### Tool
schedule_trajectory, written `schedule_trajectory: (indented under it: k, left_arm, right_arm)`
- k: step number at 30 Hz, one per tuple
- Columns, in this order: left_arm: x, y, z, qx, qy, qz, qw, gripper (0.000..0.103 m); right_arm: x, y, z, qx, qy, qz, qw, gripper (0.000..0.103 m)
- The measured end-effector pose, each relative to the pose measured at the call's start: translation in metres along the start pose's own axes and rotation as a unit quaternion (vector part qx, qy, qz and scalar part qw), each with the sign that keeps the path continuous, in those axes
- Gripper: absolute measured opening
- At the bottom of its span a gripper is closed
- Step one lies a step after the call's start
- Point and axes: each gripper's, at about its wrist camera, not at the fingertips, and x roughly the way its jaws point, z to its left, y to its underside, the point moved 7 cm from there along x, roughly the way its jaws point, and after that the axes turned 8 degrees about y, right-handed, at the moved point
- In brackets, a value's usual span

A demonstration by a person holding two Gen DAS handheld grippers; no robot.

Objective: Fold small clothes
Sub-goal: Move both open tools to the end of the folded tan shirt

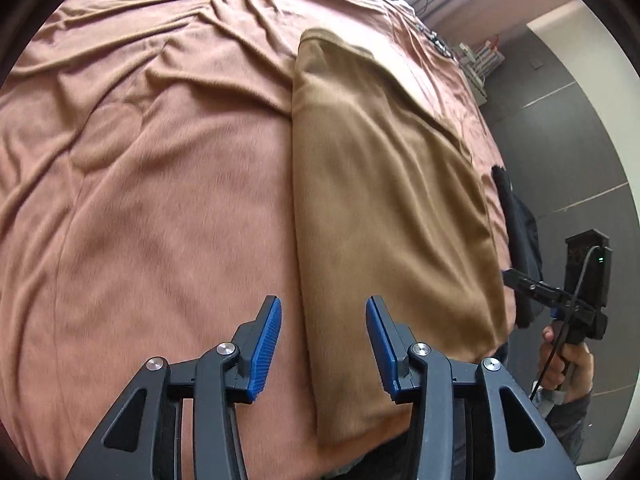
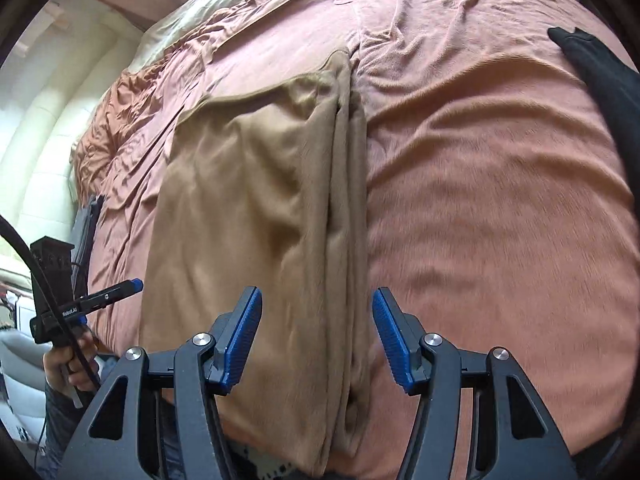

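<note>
So you had the brown garment (image 1: 384,216) lying folded into a long strip on the bed, on top of that wrinkled pinkish-brown bedspread (image 1: 152,184), running from the near edge away toward the far side. From your right wrist view you could see the stacked layers of the fold along its right edge, and the far end was a bit uneven with one corner flap sitting lower than the rest. Your left hand-held gripper (image 1: 324,344) was released, blue pads apart with nothing pinched between them, hovering over the strip's left edge, so bedspread showed under one finger and brown cloth under the other. Your right hand-held gripper (image 2: 318,340) was released too, pads spread wide above the layered right edge of the garment near its close end, not pressing on the fabric as far as I could tell. Each camera caught the other tool off to the side, with your hand (image 1: 564,364) wrapped round the handle and a cable trailing off it. There was also a dark piece of clothing (image 2: 600,76) lying on the bedspread off to the right of the brown one, well apart from it. Some pale bedding (image 2: 188,20) sat at the far left of the bed.
</note>
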Motion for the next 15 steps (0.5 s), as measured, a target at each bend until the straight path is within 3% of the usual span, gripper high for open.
schedule_trajectory:
  k: [15]
  left_arm:
    - [0.021, -0.086, 0.002, -0.003, -0.003, -0.034, 0.9994, 0.046]
  right_arm:
    - [0.041, -0.062, -0.006, 0.016, -0.064, 0.001, 0.998, 0.056]
